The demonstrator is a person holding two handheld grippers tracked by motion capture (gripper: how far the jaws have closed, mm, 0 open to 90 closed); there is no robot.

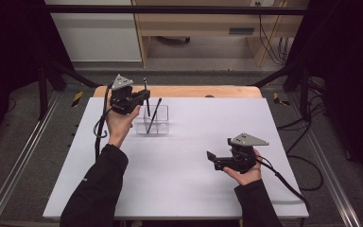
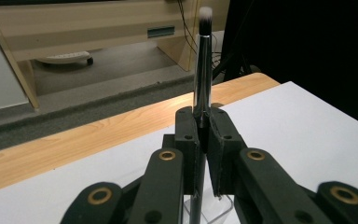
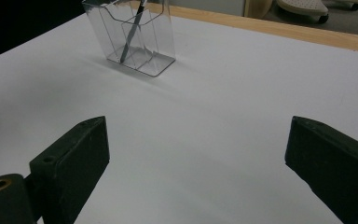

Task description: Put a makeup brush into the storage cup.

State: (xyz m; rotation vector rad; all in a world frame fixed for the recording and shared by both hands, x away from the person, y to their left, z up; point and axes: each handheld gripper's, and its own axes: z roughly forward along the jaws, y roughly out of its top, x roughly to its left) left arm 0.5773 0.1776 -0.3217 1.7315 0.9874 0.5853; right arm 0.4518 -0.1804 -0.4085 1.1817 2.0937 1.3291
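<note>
My left gripper [image 1: 144, 96] hangs over the left part of a clear acrylic holder [image 1: 158, 124] at the table's far left. Its jaws are shut on the handle of a dark makeup brush [image 1: 146, 90], which stands upright. In the left gripper view the brush [image 2: 202, 60] rises from between the closed jaws of that gripper [image 2: 204, 126], white-tipped bristles up, and the holder's rim [image 2: 216, 211] shows just below. A second dark brush [image 1: 154, 115] leans inside the holder. My right gripper [image 1: 212, 160] rests low at the near right, open and holding nothing. The right gripper view looks toward the holder [image 3: 154, 51].
A white sheet [image 1: 184, 161] covers the table, with a strip of bare wood [image 1: 194, 91] along the far edge. Beyond it stand wooden furniture [image 1: 194, 23] and hanging cables [image 1: 272, 42]. Metal rails run along both sides of the table.
</note>
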